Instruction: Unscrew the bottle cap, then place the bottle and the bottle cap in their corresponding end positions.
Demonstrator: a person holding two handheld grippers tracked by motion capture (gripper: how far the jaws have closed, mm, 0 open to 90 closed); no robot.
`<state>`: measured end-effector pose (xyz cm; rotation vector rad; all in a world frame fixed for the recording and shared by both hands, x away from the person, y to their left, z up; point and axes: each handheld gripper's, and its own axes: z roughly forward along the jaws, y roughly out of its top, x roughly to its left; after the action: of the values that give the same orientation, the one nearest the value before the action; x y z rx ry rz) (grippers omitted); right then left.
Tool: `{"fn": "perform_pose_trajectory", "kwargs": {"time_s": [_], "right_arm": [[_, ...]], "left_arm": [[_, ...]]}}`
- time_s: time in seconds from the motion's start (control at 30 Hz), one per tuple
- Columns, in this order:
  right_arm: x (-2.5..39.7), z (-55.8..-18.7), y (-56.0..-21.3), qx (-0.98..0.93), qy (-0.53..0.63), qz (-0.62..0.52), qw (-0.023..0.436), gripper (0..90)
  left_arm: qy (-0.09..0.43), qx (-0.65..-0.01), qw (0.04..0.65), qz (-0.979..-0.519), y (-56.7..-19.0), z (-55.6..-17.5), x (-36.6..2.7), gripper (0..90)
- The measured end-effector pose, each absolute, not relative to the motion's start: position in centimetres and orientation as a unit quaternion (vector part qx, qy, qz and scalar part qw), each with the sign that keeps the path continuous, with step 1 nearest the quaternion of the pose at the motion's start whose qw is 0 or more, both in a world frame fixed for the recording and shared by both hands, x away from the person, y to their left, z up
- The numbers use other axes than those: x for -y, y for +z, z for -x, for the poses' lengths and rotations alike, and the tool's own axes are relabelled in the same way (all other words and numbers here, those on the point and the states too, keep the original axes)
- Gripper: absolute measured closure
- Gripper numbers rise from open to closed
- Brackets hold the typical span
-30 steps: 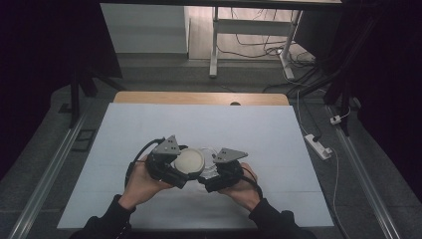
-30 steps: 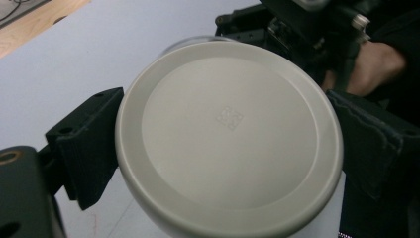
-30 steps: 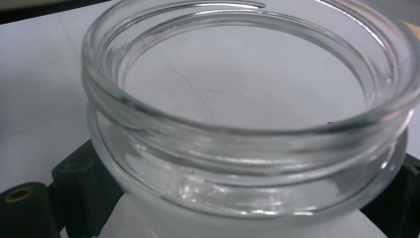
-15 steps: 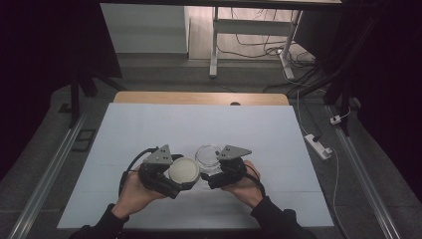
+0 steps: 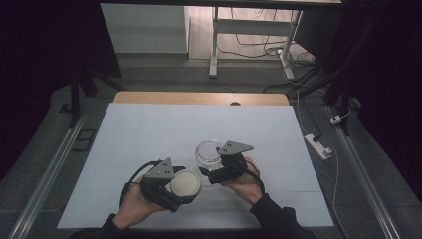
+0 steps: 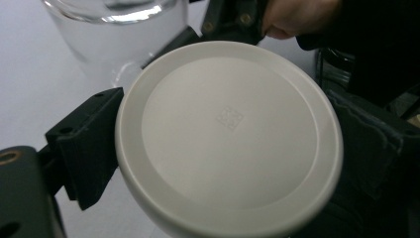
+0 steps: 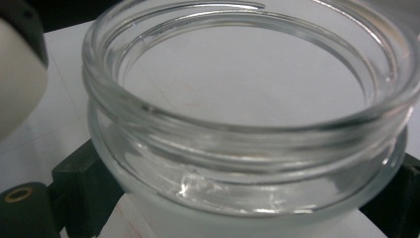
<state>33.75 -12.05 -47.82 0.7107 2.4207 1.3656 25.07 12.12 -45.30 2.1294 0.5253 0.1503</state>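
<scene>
A round white lid [image 5: 185, 182] [image 6: 229, 139] sits clamped between the jaws of my left gripper [image 5: 181, 186], near the table's front at centre left. Just right of it stands a clear glass jar [image 5: 208, 154] [image 7: 247, 119], open at the top and empty, with my right gripper [image 5: 211, 167] shut on its lower body. The lid is off the jar and a little to its front left. In the left gripper view the jar [image 6: 116, 34] shows behind the lid. In the right gripper view the lid's edge [image 7: 17, 84] is at the far left.
A white sheet [image 5: 149, 129] covers the table, whose wooden edge [image 5: 199, 98] shows at the back. A white power strip [image 5: 317, 145] lies on the floor at the right. A metal frame [image 5: 214, 45] and cables stand beyond the table.
My left gripper has pulled the lid off the jar and moved it toward the front left. The right gripper and jar shifted slightly right.
</scene>
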Motion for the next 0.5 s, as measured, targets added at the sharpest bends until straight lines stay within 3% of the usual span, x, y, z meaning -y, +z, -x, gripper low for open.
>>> {"fn": "perform_pose_trajectory", "kwargs": {"time_s": [0.5], "right_arm": [[11.8, -35.0, -47.6, -0.83, 0.474, -0.259, 0.136, 6.6]], "left_arm": [[0.054, -0.207, 0.443, -0.871, -47.1, -24.9, -11.0, 8.2]]}}
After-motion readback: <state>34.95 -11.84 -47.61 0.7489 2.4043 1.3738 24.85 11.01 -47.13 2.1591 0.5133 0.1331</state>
